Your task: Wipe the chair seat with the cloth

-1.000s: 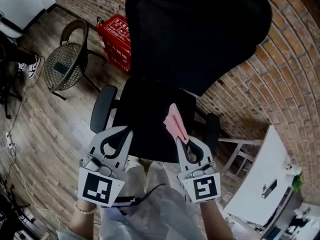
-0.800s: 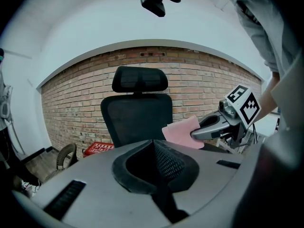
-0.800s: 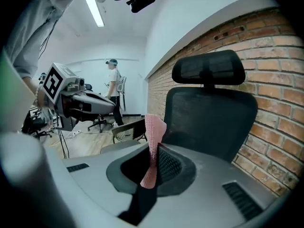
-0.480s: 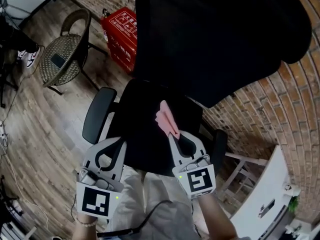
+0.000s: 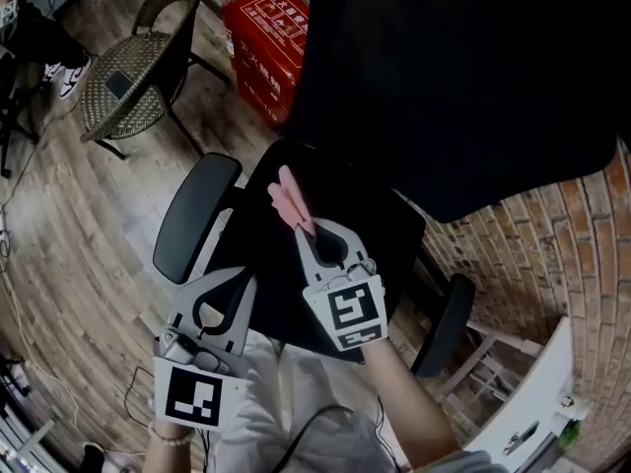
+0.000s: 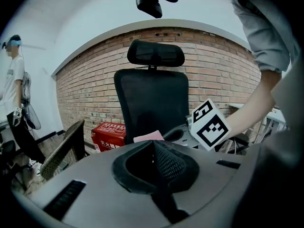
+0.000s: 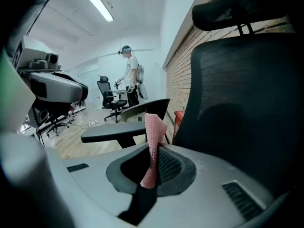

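The black office chair's seat [image 5: 258, 254] lies below me, its tall backrest [image 5: 463, 87] filling the upper right of the head view. My right gripper [image 5: 308, 233] hovers over the seat's left half, shut on a pink cloth [image 5: 288, 199] that sticks out past its tips. In the right gripper view the cloth [image 7: 154, 129] stands upright between the closed jaws of the right gripper [image 7: 153, 152]. My left gripper [image 5: 246, 282] hangs at the seat's front left edge, shut on nothing. Its own view shows the left gripper [image 6: 154, 145], the chair [image 6: 152, 103] and the cloth [image 6: 149, 137].
The chair's armrests [image 5: 192, 215] [image 5: 444, 323] flank the seat. A wicker chair [image 5: 133, 77] and a red box [image 5: 268, 30] stand on the wood floor behind. A brick wall [image 5: 552, 254] runs along the right, with white furniture [image 5: 523, 412] beside it. A person [image 7: 129, 75] stands far off.
My right gripper has carried the pink cloth forward and to the left over the seat. The left gripper has stayed near the seat's front edge.
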### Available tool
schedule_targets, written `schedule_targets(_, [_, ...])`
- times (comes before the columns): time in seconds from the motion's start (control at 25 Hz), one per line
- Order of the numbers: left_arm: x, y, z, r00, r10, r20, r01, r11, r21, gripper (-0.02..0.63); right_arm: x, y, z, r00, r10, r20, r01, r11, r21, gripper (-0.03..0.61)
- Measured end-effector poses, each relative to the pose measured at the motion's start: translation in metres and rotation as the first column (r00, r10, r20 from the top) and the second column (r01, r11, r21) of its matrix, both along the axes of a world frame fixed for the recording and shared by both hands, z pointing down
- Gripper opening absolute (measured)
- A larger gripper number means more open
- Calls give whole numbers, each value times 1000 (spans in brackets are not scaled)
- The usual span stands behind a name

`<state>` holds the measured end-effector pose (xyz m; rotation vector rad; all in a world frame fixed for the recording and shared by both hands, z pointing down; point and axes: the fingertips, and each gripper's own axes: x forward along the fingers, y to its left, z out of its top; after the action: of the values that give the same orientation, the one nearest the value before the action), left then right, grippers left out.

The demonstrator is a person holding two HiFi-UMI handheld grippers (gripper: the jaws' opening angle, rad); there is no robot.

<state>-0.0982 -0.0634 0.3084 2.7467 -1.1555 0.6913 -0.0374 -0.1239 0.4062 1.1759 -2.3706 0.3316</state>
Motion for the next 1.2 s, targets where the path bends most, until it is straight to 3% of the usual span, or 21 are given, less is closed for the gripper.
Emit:
schedule_targets(0.52, [-9, 0, 53, 999, -39, 19, 40, 998, -50, 18, -75, -10, 109, 980, -191, 50, 197, 970, -142, 55])
schedule_targets(0.8, [-7, -5, 72, 998, -62, 27, 64, 995, -75, 18, -69, -12, 156, 989, -136, 54, 145, 962, -233, 55])
schedule_targets(1.2, [-6, -19, 89, 996, -45, 78, 49, 997, -57, 18, -30, -33, 199, 997, -66, -31, 55, 961, -272, 55])
